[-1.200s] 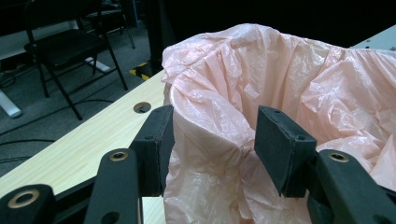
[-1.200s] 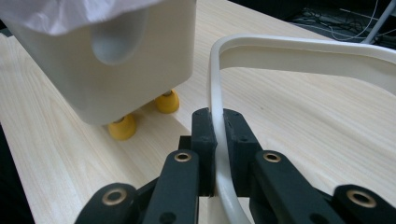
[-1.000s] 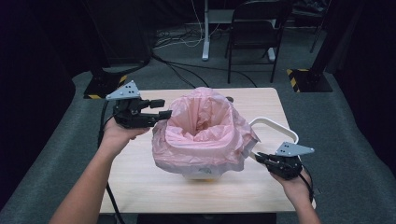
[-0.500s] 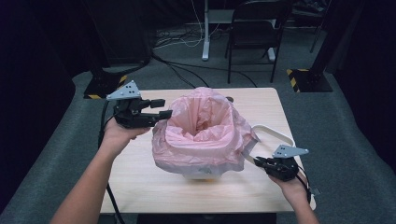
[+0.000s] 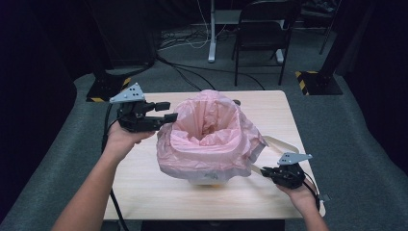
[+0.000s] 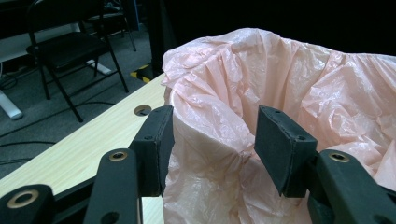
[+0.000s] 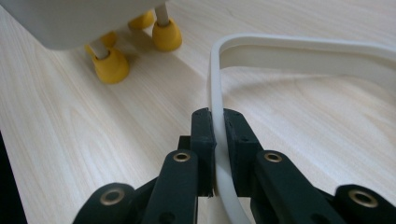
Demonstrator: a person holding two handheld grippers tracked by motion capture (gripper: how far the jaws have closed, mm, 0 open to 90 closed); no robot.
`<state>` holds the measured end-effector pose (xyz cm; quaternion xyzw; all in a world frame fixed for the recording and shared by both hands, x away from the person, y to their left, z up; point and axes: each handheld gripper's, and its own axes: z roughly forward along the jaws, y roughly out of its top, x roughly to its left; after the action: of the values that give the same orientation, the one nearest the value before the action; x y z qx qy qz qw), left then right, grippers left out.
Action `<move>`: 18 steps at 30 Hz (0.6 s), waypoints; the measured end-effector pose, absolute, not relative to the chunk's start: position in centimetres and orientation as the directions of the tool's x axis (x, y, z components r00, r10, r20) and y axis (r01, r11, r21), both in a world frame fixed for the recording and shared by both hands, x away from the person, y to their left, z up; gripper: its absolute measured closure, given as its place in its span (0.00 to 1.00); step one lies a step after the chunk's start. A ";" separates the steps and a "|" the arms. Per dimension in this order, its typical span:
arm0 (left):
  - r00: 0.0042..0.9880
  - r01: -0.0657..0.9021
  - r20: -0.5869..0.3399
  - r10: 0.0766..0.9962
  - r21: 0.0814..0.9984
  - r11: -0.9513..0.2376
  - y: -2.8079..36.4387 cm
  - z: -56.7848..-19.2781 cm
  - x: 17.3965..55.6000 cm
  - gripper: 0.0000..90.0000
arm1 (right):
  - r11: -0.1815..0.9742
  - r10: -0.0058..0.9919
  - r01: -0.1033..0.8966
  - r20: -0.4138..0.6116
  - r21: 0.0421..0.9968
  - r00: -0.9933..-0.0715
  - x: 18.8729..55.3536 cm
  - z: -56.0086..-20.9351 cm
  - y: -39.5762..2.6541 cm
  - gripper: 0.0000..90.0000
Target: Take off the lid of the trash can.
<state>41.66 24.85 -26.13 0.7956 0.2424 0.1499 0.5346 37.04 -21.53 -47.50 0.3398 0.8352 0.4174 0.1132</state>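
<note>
Dark grey carpet surrounds a pale wooden surface [image 5: 144,187], with a black chair [image 5: 262,29] at the upper middle of the high view.

At the left of that view the left gripper [image 5: 163,111] is held level just beside the left rim of a pink plastic bag [image 5: 207,144]. In the left gripper view its fingers [image 6: 154,149] stand apart on either side of the bag's folded-over edge; the left one touches the film, while the right one is set off from it, so nothing is clamped.

The bag fills the centre of the surface, lining a white bin [image 7: 70,21] whose yellow feet [image 7: 109,65] show in the upper left of the right gripper view.

At the lower right of the high view, the right gripper [image 5: 267,172] lies low over the surface. Its fingers [image 7: 203,140] are pressed together on a thin white ring [image 7: 299,51], which extends from the bag's lower right edge and curves toward the upper right of the right gripper view.
</note>
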 end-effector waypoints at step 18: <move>0.835 0.220 -0.009 0.551 0.922 -0.318 24.7 -26.1 41.8 0.52 | 0.480 0.639 0.496 0.098 0.724 -0.763 37.1 -48.3 -22.1 0.93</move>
<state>41.80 24.71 -26.13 0.7969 0.2417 0.1556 0.5314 37.12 -22.07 -48.28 0.3318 0.8551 0.3874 0.0929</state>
